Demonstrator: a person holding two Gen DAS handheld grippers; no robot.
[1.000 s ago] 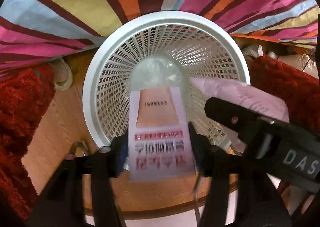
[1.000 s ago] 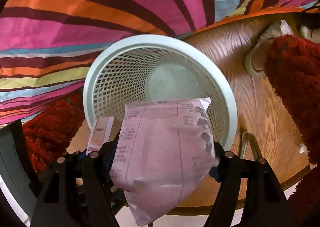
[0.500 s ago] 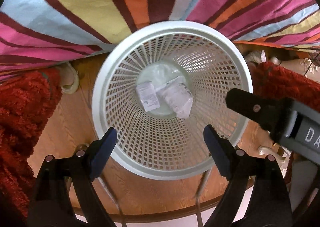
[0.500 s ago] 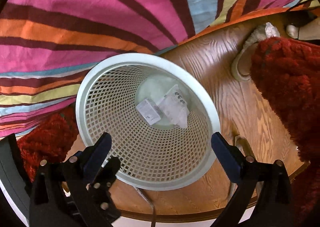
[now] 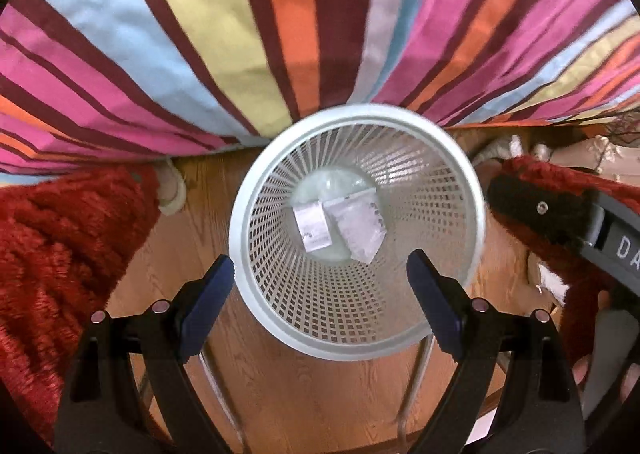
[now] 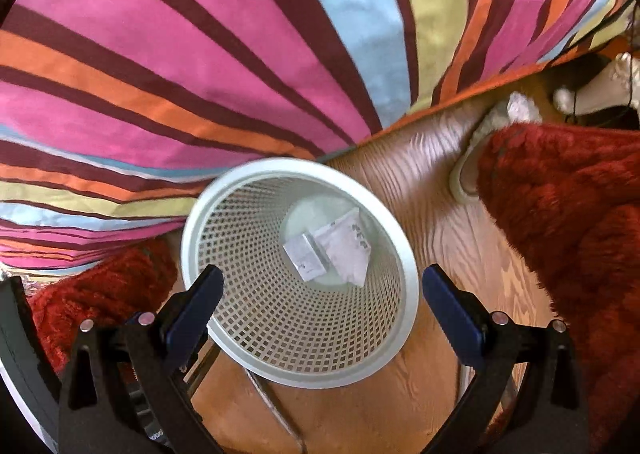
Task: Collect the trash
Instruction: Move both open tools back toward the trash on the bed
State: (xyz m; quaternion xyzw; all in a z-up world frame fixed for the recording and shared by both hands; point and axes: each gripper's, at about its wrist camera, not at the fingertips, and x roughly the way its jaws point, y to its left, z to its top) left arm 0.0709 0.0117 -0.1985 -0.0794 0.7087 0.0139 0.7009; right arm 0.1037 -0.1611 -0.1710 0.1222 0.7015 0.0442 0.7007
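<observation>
Both tongs, the left and the right, gape wide and empty above a white basket where two wrappers lie far below; dipping could knock its rim and tip it.

Both packets dropped into basket, tools emptied

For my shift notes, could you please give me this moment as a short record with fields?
bin: white mesh wastebasket on wood floor
contents: small flat packet and larger plastic wrapper, side by side at the bottom
left gripper: open, empty, above the bin
right gripper: open, empty, above the bin
surroundings: striped fabric, red shaggy rug
</observation>
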